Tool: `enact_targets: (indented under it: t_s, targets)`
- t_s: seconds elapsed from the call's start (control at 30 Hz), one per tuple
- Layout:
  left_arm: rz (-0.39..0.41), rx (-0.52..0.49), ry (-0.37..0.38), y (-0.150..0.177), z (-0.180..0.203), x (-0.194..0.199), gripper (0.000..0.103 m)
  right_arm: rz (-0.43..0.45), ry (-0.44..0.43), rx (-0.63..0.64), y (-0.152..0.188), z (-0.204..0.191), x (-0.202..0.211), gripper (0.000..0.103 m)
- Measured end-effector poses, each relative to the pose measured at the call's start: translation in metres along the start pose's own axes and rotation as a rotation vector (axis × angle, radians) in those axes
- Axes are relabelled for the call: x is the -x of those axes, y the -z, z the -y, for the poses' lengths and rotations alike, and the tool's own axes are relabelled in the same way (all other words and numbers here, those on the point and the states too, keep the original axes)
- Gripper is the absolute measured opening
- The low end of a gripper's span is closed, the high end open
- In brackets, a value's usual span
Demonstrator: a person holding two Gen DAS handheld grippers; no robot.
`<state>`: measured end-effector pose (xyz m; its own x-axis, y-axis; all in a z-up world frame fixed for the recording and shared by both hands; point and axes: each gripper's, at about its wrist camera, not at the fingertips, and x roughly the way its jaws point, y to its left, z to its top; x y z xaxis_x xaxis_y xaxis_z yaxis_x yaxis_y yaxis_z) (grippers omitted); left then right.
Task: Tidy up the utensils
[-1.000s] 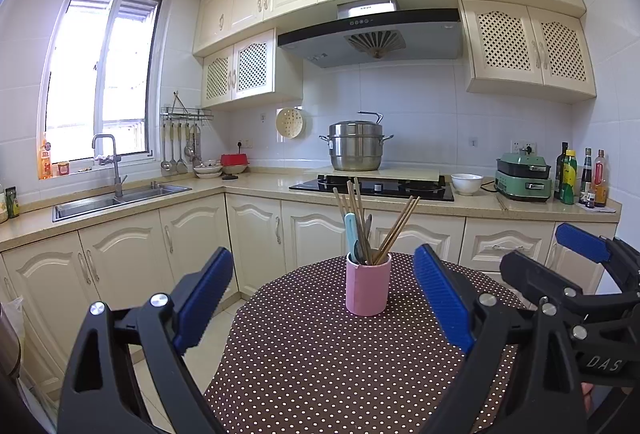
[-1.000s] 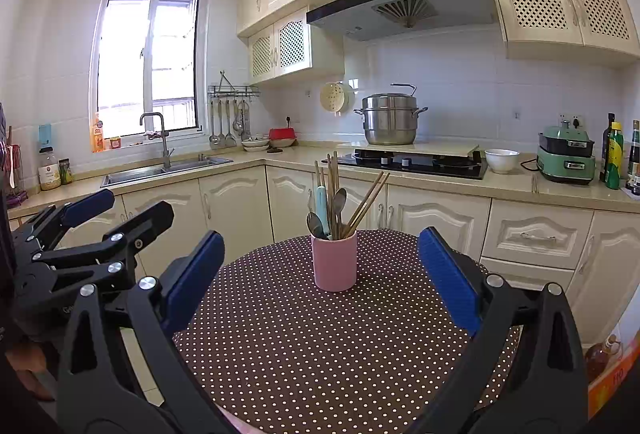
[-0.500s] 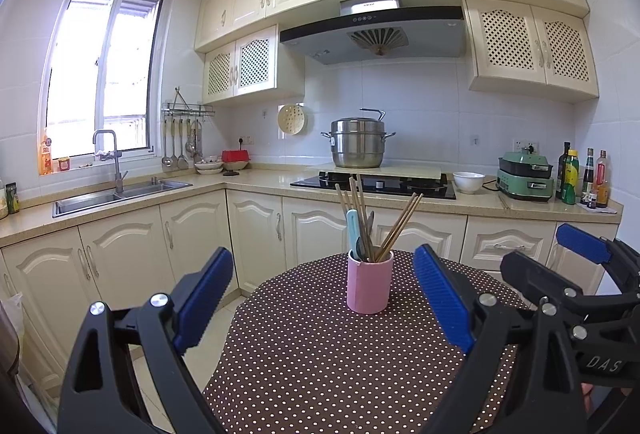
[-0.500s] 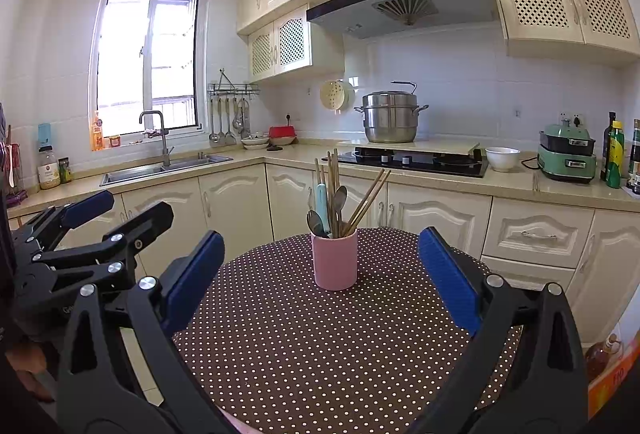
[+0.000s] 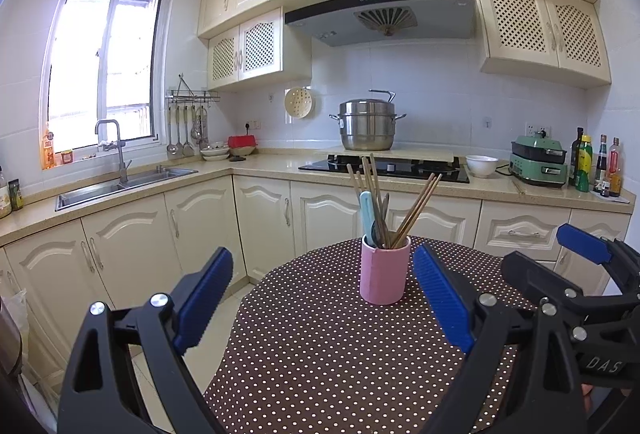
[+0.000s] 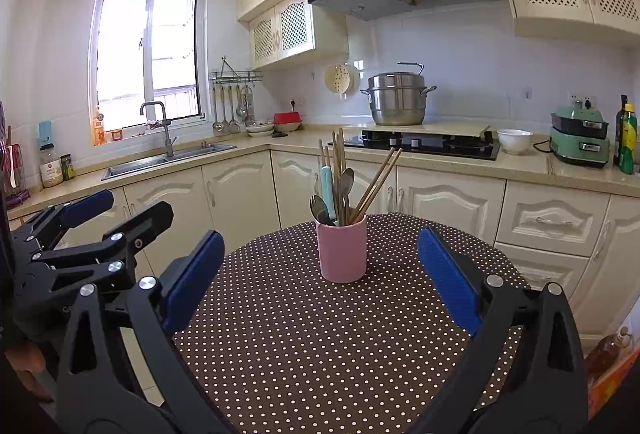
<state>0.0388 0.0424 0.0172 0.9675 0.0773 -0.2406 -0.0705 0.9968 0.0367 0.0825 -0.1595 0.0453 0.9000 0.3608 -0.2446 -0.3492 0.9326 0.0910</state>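
Both my tongs hang released above the near edge of the round table (image 6: 320, 354), which wears a brown cloth with white dots. My left gripper (image 5: 324, 294) has its blue pads spread wide with nothing between them, and my right gripper (image 6: 320, 274) is spread just as wide and just as bare. In the left wrist view the right gripper shows at the right edge; in the right wrist view the left gripper shows at the left edge, so the two sit side by side.

The pink utensil cup (image 6: 341, 250) stands upright on the cloth, toward the table's far edge and well apart from both sets of pads. It holds wooden chopsticks (image 6: 376, 182), some standing nearly straight and some leaning right, along with a light blue handle (image 6: 328, 190) and metal spoons (image 6: 346, 180) with their bowls up.

Behind the table runs the worktop (image 5: 260, 164), with a steel steamer pot (image 5: 367, 124) by the black hob, a white bowl (image 5: 481, 165) and a green appliance (image 5: 539, 160) to its right, and a sink (image 5: 120, 186) under the window.
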Motion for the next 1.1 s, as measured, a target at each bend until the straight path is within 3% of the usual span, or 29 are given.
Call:
enact_targets:
  t_s: [0.8, 0.97, 1.1]
  targets:
    - [-0.078, -0.026, -0.003, -0.002, 0.021, -0.086, 0.090, -0.060, 0.005, -0.043, 0.001, 0.037, -0.066, 0.096]
    - [-0.147, -0.025, 0.000, 0.008, 0.023, -0.112, 0.090, -0.111, -0.001, -0.056, 0.007, 0.044, -0.085, 0.096]
    - [-0.254, -0.003, 0.027, 0.024, 0.022, -0.142, 0.090, -0.195, -0.021, -0.066, 0.017, 0.054, -0.110, 0.096]
